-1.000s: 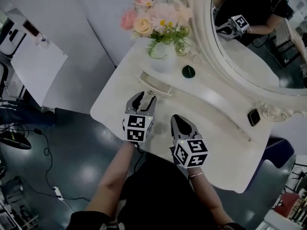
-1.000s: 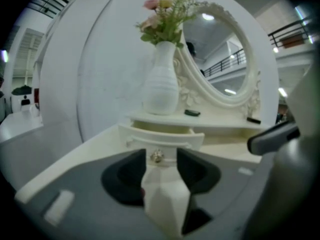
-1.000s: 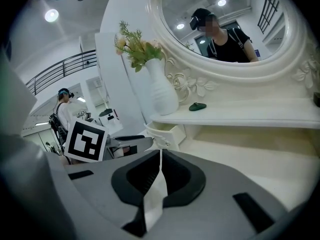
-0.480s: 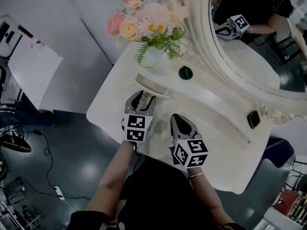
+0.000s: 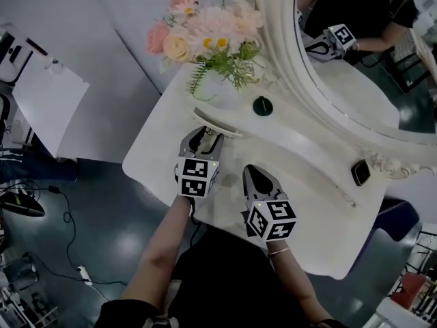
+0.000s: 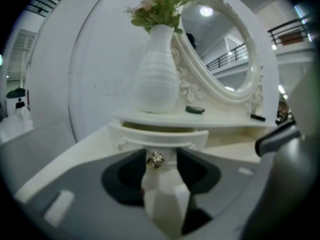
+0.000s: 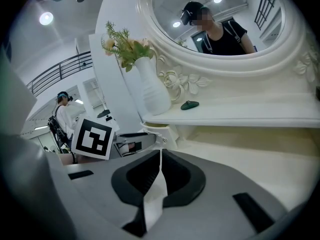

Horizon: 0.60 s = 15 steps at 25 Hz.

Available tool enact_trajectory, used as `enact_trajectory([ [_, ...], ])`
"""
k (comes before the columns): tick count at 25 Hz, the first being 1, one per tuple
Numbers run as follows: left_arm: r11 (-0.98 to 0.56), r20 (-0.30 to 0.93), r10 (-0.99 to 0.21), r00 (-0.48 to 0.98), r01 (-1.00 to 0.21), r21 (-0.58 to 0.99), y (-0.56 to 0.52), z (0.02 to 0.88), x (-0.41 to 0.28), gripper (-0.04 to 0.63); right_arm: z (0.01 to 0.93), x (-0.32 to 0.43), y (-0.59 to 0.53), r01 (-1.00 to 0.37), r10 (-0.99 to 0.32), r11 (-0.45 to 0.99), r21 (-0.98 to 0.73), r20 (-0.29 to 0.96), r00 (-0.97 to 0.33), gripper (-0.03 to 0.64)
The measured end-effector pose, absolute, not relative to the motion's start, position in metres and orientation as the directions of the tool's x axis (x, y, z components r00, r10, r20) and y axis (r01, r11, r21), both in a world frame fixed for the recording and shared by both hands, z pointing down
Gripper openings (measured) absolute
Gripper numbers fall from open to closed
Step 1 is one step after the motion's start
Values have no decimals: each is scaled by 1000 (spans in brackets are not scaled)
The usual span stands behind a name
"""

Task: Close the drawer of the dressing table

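The drawer (image 5: 217, 122) sits under the left end of the raised shelf (image 5: 311, 141) of the white dressing table (image 5: 321, 217); I see it pulled out only a little, with a narrow gap behind its curved front. Its small metal knob (image 6: 156, 159) stands between the jaws of my left gripper (image 5: 204, 138); the jaws are spread wider than the knob, and I cannot tell if either of them touches it. My right gripper (image 5: 255, 174) hovers over the tabletop just beside the left one, its jaws pressed together with nothing between them; it is apart from the drawer.

Directly above the drawer, on the shelf, stands a white ribbed vase (image 6: 155, 79) with pink and cream flowers (image 5: 205, 29); a small dark green round thing (image 5: 263, 106) lies near it to the right. Further right, near the mirror frame, lies a small black object (image 5: 360, 172). Behind all rises the large oval mirror (image 5: 355, 74); nothing stands between the left gripper and the drawer front.
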<state>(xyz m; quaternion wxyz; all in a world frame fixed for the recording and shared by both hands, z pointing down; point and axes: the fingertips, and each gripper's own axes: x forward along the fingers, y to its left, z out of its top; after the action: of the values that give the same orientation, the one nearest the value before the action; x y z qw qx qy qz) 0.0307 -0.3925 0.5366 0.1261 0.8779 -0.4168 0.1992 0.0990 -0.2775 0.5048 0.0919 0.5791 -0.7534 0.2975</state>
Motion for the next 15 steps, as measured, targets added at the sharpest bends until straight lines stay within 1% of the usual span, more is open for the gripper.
enact_trajectory([
  [15, -622, 445, -686, 575, -782, 52, -415, 535, 49, 190, 510, 103, -279, -925, -811, 144, -350, 493, -313, 4],
])
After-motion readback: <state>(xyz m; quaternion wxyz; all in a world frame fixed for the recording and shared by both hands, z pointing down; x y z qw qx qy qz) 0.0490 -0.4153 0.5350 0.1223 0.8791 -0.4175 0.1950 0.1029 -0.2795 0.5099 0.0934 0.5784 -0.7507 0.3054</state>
